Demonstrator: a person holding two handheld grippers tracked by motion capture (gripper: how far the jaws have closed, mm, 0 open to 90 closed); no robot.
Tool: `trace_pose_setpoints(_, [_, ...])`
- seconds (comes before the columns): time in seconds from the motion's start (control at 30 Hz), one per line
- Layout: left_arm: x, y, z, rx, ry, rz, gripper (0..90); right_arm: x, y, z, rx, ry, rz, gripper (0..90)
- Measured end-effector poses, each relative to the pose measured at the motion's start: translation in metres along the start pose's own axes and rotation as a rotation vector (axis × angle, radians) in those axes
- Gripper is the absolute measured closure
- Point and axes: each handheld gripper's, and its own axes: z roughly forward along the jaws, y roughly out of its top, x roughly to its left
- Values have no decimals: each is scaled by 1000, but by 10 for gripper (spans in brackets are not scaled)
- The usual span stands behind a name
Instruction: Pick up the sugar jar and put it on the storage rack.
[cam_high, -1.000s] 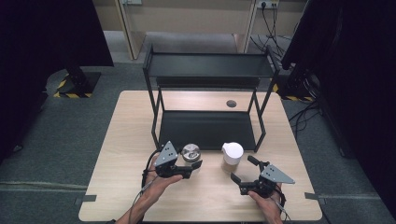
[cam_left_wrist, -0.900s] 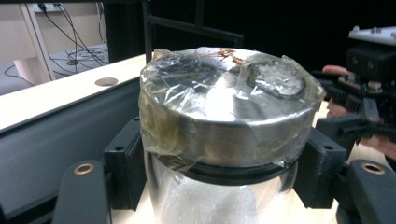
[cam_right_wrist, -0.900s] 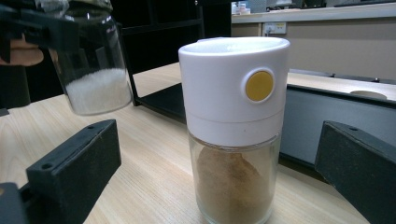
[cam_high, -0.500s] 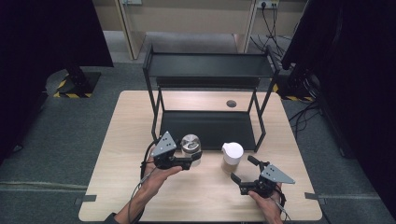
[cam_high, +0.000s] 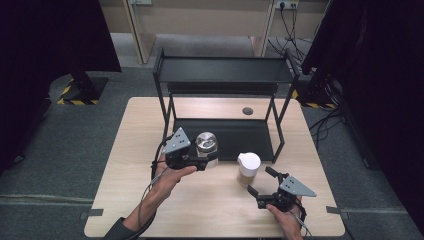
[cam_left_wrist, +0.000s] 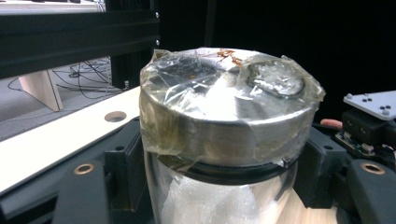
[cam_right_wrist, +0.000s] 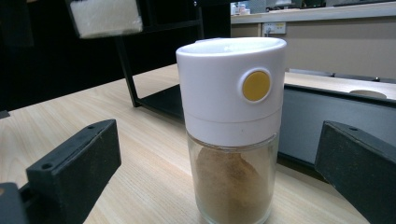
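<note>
A person holds a claw in each hand over a light wooden tabletop (cam_high: 125, 200). The left claw (cam_high: 206, 159) is clamped on a glass jar (cam_high: 206, 145) with a metal lid, held upright in the air just in front of a black shelf rack (cam_high: 225, 70). In the left claw view the jar's (cam_left_wrist: 224, 140) lower body is cut off, and crinkled clear tape over the lid blurs whatever is underneath; white contents show faintly through the glass. No writing can be read. The right claw (cam_high: 260, 182) rests low, jaws apart, facing a white-capped shaker (cam_high: 248, 167) of brown powder standing upright on the tabletop. Its cap bears a yellow button (cam_right_wrist: 256, 86) and no label.
</note>
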Motion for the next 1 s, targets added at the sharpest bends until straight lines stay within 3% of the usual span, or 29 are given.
trace_pose_setpoints(0.27, [3, 25, -2, -1, 9, 17, 313, 0, 0, 0, 0, 0, 3, 5])
trace_pose_setpoints(0.37, [5, 41, -2, 9, 13, 32, 313, -1, 0, 0, 2, 3, 3, 5])
trace_pose_setpoints(0.8, [12, 81, -3, 2, 24, 13, 313, -1, -1, 0, -1, 1, 8, 5])
trace_pose_setpoints(1.0, [15, 103, -5, 1, 55, 15, 313, -1, 0, 0, -1, 0, 10, 5])
